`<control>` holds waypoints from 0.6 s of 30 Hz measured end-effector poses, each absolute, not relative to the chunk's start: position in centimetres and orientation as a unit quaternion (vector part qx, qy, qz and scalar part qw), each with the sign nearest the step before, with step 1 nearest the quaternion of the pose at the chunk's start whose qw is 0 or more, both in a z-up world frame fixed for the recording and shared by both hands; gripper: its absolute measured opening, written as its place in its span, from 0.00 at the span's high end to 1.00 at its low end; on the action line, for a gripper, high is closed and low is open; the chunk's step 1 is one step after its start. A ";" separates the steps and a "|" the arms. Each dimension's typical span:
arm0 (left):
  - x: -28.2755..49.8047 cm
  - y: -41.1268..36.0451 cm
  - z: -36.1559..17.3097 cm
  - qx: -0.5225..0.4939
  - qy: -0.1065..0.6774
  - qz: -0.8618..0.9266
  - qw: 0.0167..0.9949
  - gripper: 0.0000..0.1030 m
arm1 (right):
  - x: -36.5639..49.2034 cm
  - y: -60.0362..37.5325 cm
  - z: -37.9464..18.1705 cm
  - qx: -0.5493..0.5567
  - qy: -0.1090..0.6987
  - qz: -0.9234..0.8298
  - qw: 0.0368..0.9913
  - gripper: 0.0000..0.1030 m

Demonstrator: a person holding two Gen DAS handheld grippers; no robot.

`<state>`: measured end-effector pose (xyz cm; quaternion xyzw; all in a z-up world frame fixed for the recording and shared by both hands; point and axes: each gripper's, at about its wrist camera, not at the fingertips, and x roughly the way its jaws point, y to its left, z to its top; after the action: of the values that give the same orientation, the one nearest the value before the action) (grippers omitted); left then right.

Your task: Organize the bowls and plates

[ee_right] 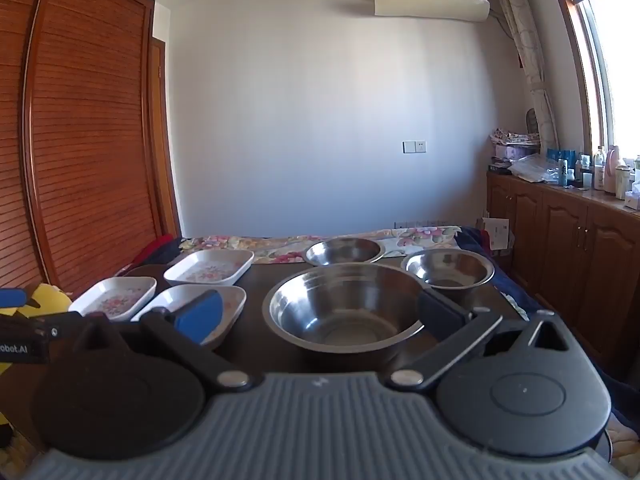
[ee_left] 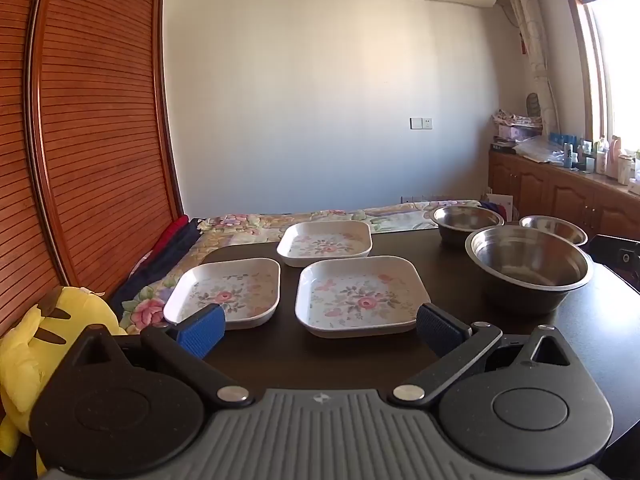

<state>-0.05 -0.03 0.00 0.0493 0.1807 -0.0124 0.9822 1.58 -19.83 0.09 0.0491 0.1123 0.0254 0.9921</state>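
Dark and glossy, the low table carries all the crockery, with a flowered bedspread running along its far edge and a slatted wardrobe to the left. We hold both tongs back at the near edge. Our left gripper is spread wide and has hold of nothing; our right gripper is just as wide and just as empty.

Three square floral plates sit on the left half: the near plate, the left plate just beside it, and the far plate behind them, its near rim almost touching both. Three steel bowls take the right half: the large bowl nearest, the far bowl behind it, and the right bowl toward the right edge.

We judge the plates the main risk. Their rims crowd together, so a finger sliding under one could shove its neighbour, and the left plate lies near the table's left edge, above a yellow plush toy. The bowls look slick, so a pinch on a thin rim may slip or tip. Nesting them out of size order would jam them.

Open room lies in the near strip of table before us and in the lane between plates and bowls.
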 end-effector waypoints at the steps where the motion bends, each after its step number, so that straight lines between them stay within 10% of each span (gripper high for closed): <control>1: -0.1 0.0 0.0 0.050 0.181 -0.013 0.982 0.00 | 1.6 -19.9 0.0 0.052 0.113 0.026 0.992 0.00; 18: -0.2 0.3 0.2 0.052 0.180 -0.011 0.982 0.00 | 1.2 -19.9 0.0 0.040 0.117 0.020 0.992 0.00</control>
<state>-0.16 0.29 0.21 0.0516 0.1804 -0.0112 0.9822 1.21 -19.93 0.00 0.0404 0.1165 0.0203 0.9922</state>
